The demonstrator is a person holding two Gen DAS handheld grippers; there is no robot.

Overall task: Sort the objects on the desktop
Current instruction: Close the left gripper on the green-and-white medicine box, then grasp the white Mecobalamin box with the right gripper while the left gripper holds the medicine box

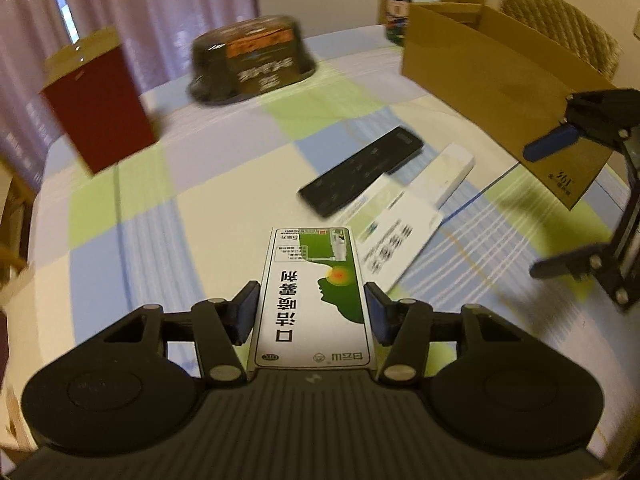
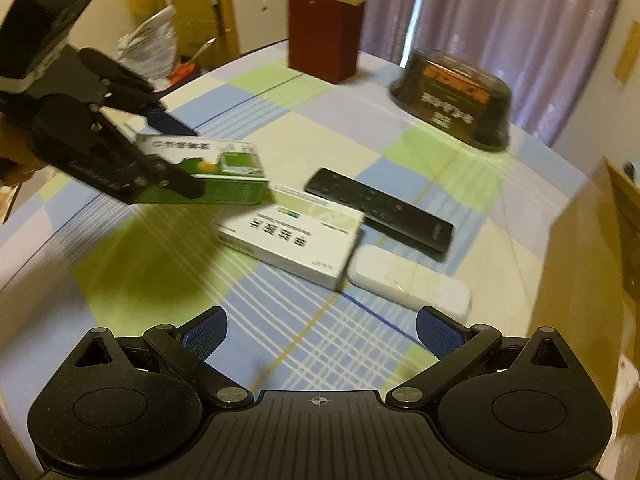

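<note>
My left gripper (image 1: 312,316) is shut on a green and white medicine box (image 1: 314,300) and holds it lengthwise above the table. From the right wrist view that box (image 2: 208,172) hangs clear of the cloth in the left gripper (image 2: 180,152). On the checked tablecloth (image 2: 132,264) lie a white medicine box (image 2: 292,240), a black remote (image 2: 380,212) and a white remote (image 2: 408,284), close together. My right gripper (image 2: 320,336) is open and holds nothing, hovering just short of the white remote. In the left wrist view it (image 1: 548,204) stands open at the right.
An open cardboard box (image 1: 492,76) stands at the table's right side. A dark red box (image 1: 100,108) and a dark wrapped package (image 1: 248,64) sit at the far side. Curtains hang behind, and a wicker chair (image 1: 560,20) stands beyond the cardboard box.
</note>
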